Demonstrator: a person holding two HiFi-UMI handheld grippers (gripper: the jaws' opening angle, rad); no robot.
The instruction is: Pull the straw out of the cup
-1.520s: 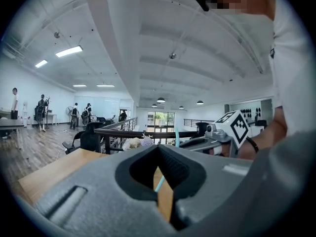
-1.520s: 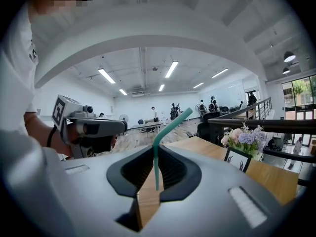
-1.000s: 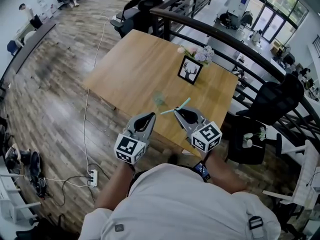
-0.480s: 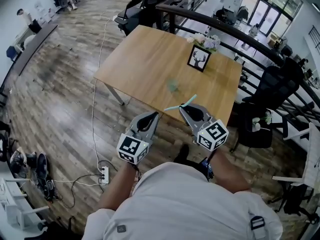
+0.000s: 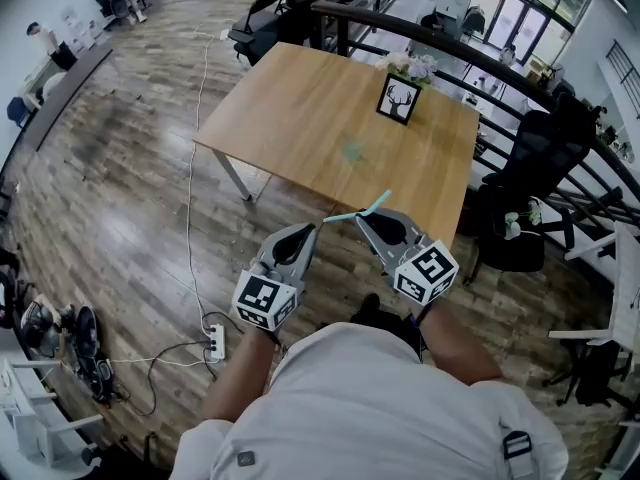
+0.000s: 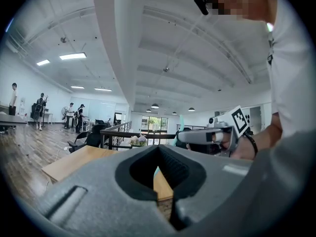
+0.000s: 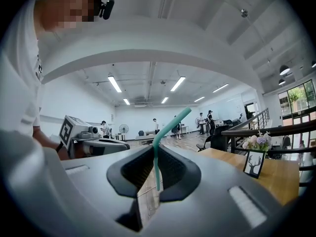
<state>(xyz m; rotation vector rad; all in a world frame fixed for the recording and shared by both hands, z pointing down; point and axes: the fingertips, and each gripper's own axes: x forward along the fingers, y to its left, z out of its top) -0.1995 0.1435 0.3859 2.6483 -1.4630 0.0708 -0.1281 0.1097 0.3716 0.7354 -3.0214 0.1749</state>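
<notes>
The right gripper [image 5: 360, 220] clamps the thin teal plastic straw [image 5: 340, 216]. The clear cup [image 5: 352, 151] stands far off. The left gripper's [image 5: 312, 230] jaws meet, empty.

Location: open-plan office. Reference item: wooden table [image 5: 300, 118] on plank floor [image 5: 120, 218]. Behind the table: black railing [image 7: 256, 131] and glass doors [image 5: 520, 13]. Right of the table: office chair [image 5: 550, 168]. Above the table: ceiling strip lights [image 7: 114, 84].

No text, label, brand, number or sign can be read in any view.
</notes>
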